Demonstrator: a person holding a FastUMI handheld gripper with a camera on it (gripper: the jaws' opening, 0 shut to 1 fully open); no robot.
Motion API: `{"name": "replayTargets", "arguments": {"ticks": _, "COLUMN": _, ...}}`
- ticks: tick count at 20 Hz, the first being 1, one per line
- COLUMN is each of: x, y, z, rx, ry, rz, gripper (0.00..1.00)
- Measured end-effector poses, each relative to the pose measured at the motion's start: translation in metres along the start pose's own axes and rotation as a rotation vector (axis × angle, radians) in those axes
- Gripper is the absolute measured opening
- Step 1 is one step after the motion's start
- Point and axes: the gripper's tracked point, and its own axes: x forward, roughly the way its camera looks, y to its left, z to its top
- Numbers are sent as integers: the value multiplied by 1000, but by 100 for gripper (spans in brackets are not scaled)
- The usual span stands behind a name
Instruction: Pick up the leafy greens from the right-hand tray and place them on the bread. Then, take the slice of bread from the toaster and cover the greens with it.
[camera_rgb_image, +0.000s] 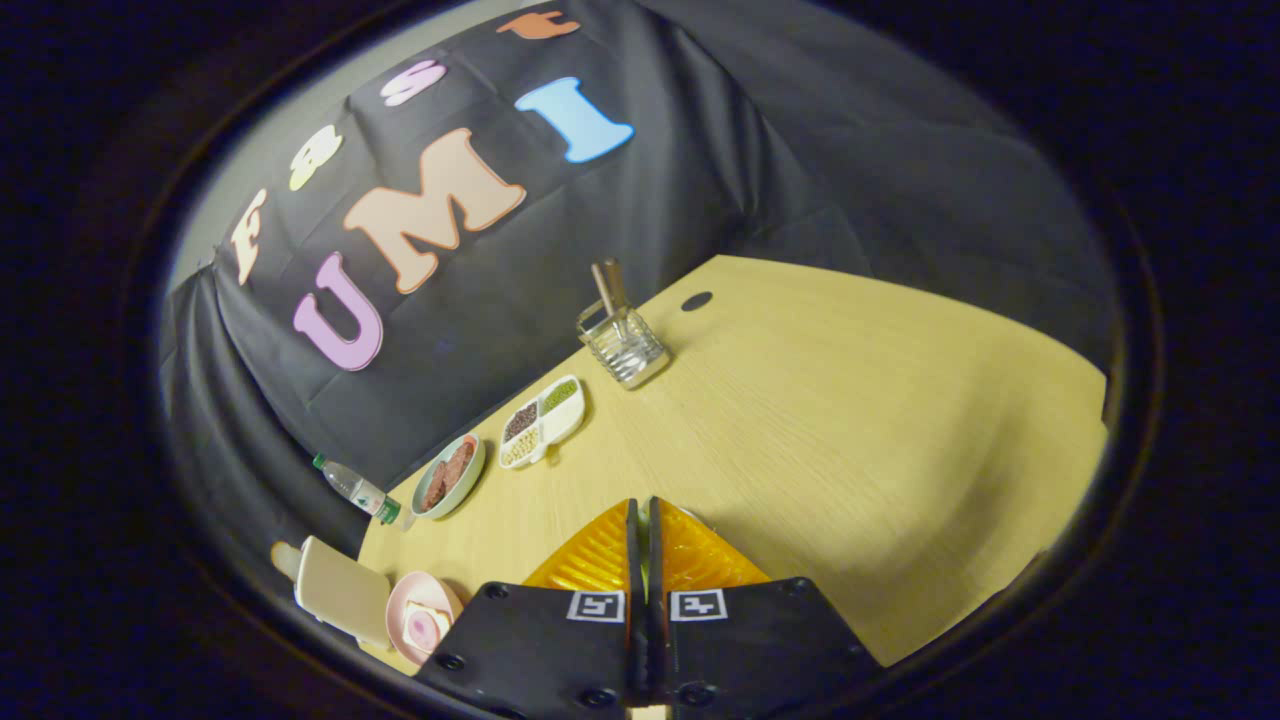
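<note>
Gripper (642, 520) hovering over table (850, 420) w/ fingers pressed together, nothing between them.

Toaster (340, 590) sitting off to the fingers' left, pink plate (400, 600) w/ bread (425, 625) lying just beside it. Beyond those: green plate (478, 470) of meat, bottle (355, 490), divided tray (575, 405) of beans, wire holder (625, 345) standing further back. Can't tell where the leafy greens are.
</note>
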Motion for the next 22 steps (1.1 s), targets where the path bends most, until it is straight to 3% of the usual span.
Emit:
{"name": "replayTargets", "arguments": {"ticks": 12, "x": -48, "y": 128, "z": 0, "rx": -336, "ry": -27, "rz": 122, "gripper": 3}}
{"name": "replayTargets", "arguments": {"ticks": 17, "x": -70, "y": 211, "z": -36, "rx": -484, "ry": -15, "rz": 181, "gripper": 3}}
{"name": "replayTargets", "arguments": {"ticks": 22, "x": -84, "y": 301, "z": -99, "rx": -514, "ry": 25, "rz": 263, "gripper": 3}}
